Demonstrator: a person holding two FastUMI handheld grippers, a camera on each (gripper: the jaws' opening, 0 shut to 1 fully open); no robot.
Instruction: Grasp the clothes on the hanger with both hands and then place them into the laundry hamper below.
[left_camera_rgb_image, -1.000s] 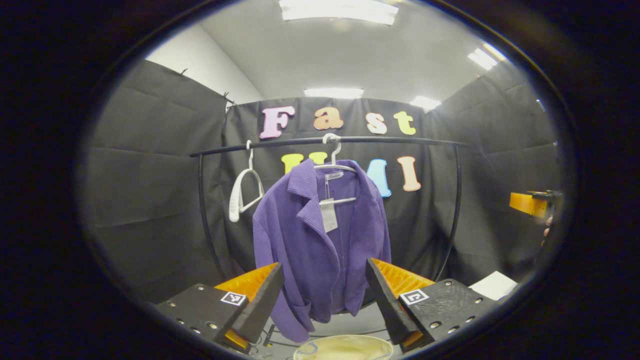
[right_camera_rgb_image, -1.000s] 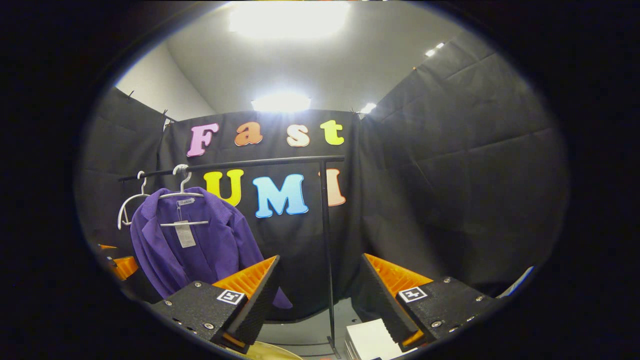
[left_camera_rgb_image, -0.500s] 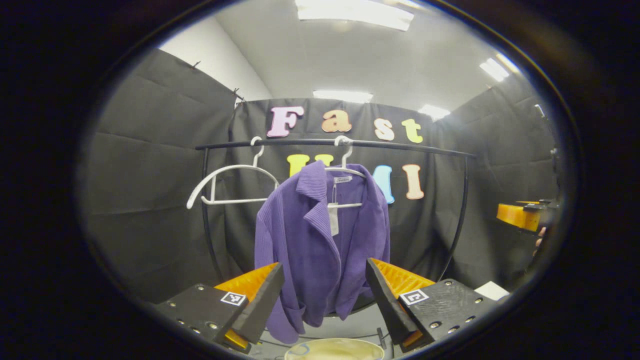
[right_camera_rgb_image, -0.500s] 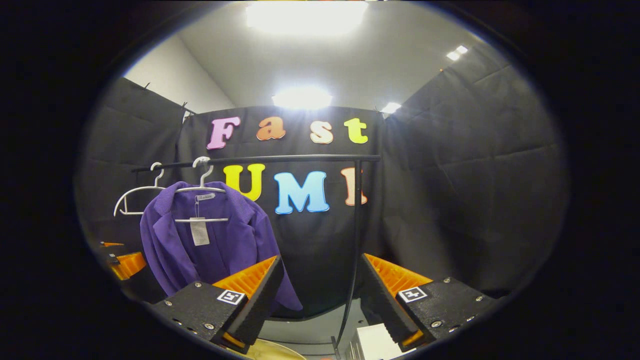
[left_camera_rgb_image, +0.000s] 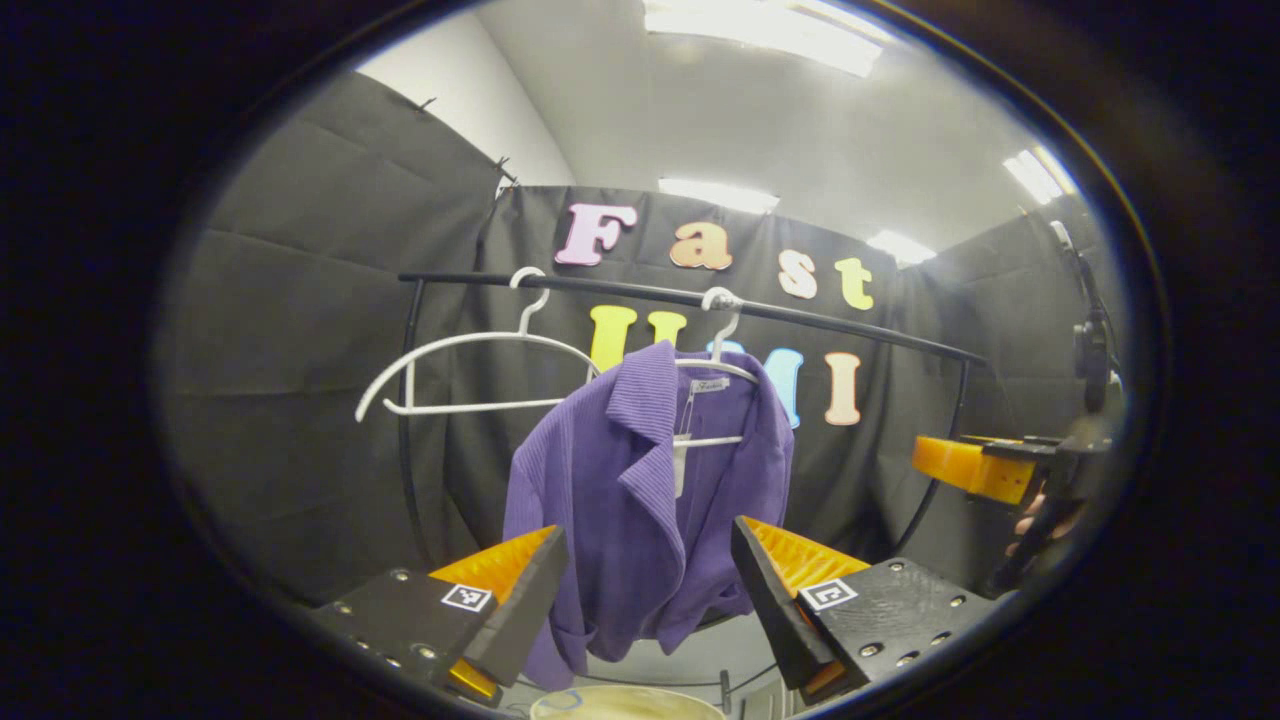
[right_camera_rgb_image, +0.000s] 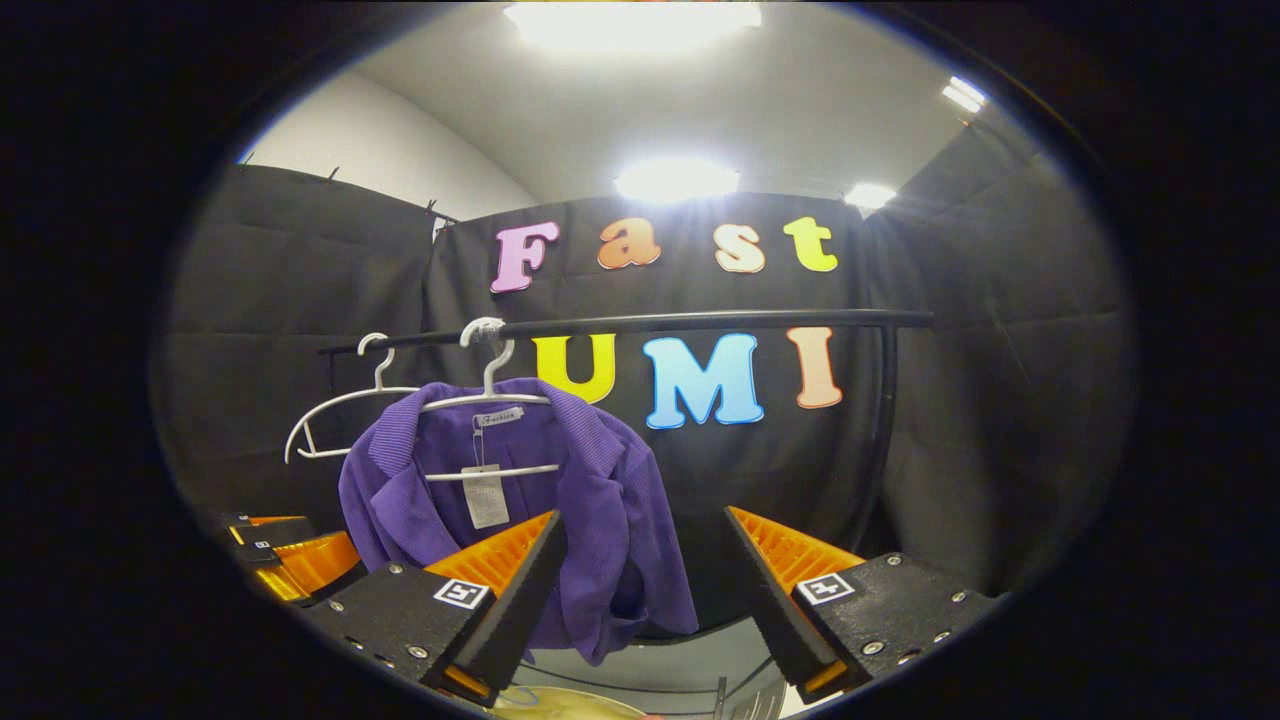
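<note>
The jacket (left_camera_rgb_image: 640, 500) hangs mid-frame on its hanger (left_camera_rgb_image: 722, 372) from the rail (left_camera_rgb_image: 690, 297), above the hamper (left_camera_rgb_image: 620, 704) at bottom centre. Left gripper (left_camera_rgb_image: 648, 560) and right gripper (right_camera_rgb_image: 640, 545) are spread, grasping nothing. Pulling low fabric may snag the hanger or unhook it.

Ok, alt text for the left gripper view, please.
A purple jacket hangs on a white hanger from a black rail, framed by the open left gripper. An empty white hanger hangs beside it, the hamper's rim shows below, and the right gripper is at the right edge.
</note>
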